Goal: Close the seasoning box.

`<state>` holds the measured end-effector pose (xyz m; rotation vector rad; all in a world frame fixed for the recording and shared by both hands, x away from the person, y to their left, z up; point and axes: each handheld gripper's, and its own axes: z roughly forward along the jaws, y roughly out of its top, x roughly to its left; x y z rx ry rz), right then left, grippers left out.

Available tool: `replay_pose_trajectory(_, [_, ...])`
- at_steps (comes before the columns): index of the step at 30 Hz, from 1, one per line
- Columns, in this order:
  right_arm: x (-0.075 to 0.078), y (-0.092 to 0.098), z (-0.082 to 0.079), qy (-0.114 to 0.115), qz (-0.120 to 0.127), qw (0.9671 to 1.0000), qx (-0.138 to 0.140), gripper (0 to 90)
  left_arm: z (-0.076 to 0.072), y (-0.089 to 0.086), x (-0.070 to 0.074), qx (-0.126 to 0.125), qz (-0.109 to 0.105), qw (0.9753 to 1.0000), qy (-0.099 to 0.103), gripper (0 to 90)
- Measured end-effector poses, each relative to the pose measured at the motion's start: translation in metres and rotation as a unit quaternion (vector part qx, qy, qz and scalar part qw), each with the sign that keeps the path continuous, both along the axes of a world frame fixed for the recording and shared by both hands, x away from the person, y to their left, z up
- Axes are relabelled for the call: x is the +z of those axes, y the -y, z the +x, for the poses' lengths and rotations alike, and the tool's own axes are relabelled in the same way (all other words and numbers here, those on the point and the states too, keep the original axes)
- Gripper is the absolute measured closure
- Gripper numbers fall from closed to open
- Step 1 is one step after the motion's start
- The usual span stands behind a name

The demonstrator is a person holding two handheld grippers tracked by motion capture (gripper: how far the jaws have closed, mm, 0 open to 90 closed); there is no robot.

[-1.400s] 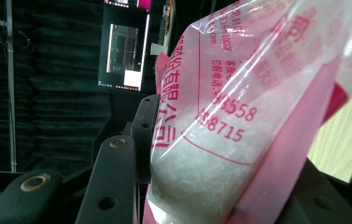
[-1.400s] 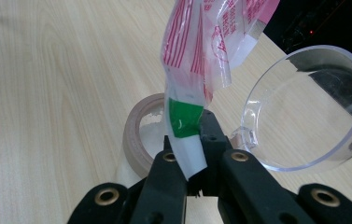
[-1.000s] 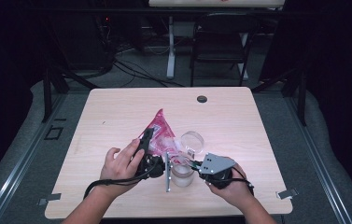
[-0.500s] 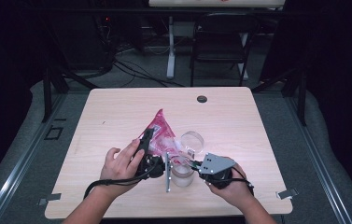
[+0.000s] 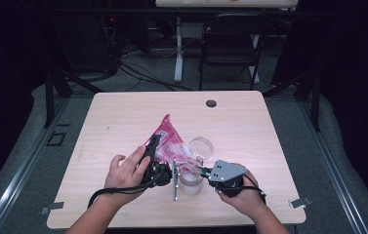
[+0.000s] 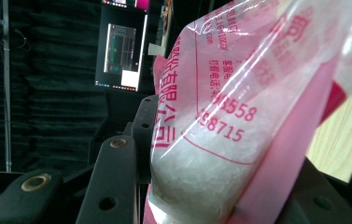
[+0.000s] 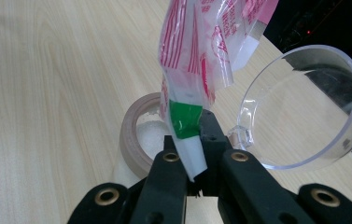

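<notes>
Fingers of the right gripper (image 7: 193,179) are closed on the lower corner of the pink bag (image 7: 201,51), at the green and white strip. The black fingers (image 6: 113,182) of the left gripper (image 5: 158,171) are clamped on the thick part of the same bag (image 6: 220,140), which is full of white grains. In the high view the bag (image 5: 166,139) lies slanted over the middle of the bench (image 5: 123,122), between both hands. A jar (image 5: 190,181) with white grains inside stands just under the bag's lower corner. A clear lid (image 7: 304,107) hangs open beside the jar's mouth (image 7: 138,135).
</notes>
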<state>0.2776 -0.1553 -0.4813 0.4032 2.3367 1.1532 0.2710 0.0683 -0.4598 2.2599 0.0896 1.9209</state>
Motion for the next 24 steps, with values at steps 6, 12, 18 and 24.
replay_pose_trajectory(6, [0.0011, -0.0009, -0.001, 0.003, 0.0, 1.0, 0.002, 90.0, 0.0001, -0.002, -0.0016, 0.003, -0.006, 1.0, -0.004, 63.1])
replay_pose_trajectory(12, [0.0019, -0.0014, -0.0018, 0.005, 0.0, 1.0, 0.002, 90.0, 0.0012, -0.0044, -0.0037, 0.007, -0.02, 0.9997, -0.013, 63.3])
replay_pose_trajectory(18, [0.0025, -0.0018, -0.0023, 0.006, -0.001, 1.0, 0.004, 90.0, 0.0007, -0.0062, -0.0061, 0.011, -0.027, 0.9994, -0.02, 63.4])
replay_pose_trajectory(24, [0.0036, -0.0029, -0.0027, 0.01, 0.002, 0.9999, 0.004, 90.0, -0.0002, -0.0096, -0.0092, 0.013, -0.033, 0.999, -0.026, 63.7])
